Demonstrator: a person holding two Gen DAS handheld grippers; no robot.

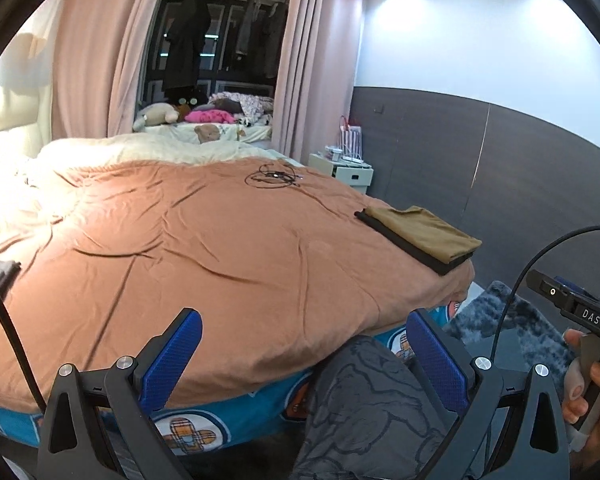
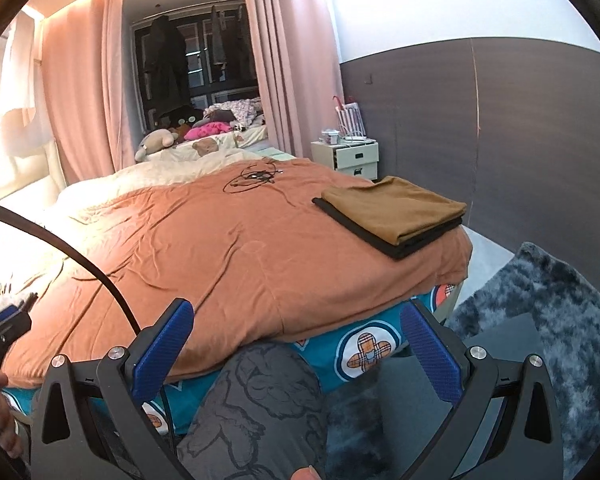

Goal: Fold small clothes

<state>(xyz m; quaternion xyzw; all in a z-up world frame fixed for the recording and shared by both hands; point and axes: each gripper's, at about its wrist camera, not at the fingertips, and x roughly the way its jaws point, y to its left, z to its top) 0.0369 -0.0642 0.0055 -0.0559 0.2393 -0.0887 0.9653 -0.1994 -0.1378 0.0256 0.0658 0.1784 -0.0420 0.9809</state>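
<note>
Bed cover [image 1: 204, 248] plain terracotta orange across mid-frame. Sheet [image 2: 364, 350] under it, lower centre: teal with white circles holding tan-plaid flower shapes. Folded stack right of centre: mustard-brown garment [image 2: 396, 208] on top, black garment [image 2: 384, 246] beneath. Gripper pads [image 1: 174, 360] textured blue on black frames, bottom of both views. Trouser leg [image 2: 260, 408] grey with dark line-art print. Curtains [image 1: 88, 52] dusty pink, upper left. Rug [image 2: 572, 320] mottled blue-grey, lower right. Wall panel [image 2: 540, 128] dark brown, white above.
</note>
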